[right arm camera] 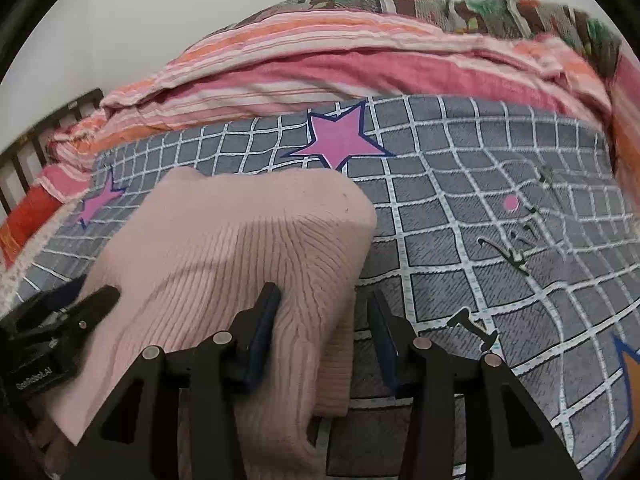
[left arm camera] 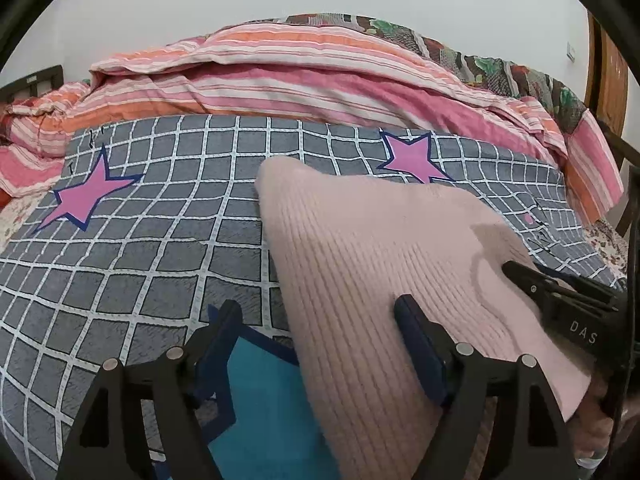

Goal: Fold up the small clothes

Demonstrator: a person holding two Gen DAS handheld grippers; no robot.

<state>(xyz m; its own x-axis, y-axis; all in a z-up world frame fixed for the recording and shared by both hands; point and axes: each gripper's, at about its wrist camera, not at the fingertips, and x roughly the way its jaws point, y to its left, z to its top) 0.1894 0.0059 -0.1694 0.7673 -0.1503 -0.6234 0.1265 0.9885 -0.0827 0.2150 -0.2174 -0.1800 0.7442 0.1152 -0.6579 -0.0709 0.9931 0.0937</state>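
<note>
A pale pink ribbed knit garment (left arm camera: 372,256) lies folded on the grey checked bedspread (left arm camera: 132,248). My left gripper (left arm camera: 316,308) is open at the garment's near left edge; its right finger rests on the knit and its left finger is over the bedspread. The garment also shows in the right wrist view (right arm camera: 240,248). My right gripper (right arm camera: 324,296) is open at the garment's near right edge, left finger on the knit, right finger over the bedspread. Each view shows the other gripper at the side, the right one (left arm camera: 560,292) and the left one (right arm camera: 68,312).
A bunched pink and orange striped duvet (left arm camera: 304,76) lies along the far side of the bed, with a patterned quilt (left arm camera: 480,56) behind it. A dark headboard (right arm camera: 44,128) stands at the left. Pink stars (right arm camera: 340,138) mark the bedspread.
</note>
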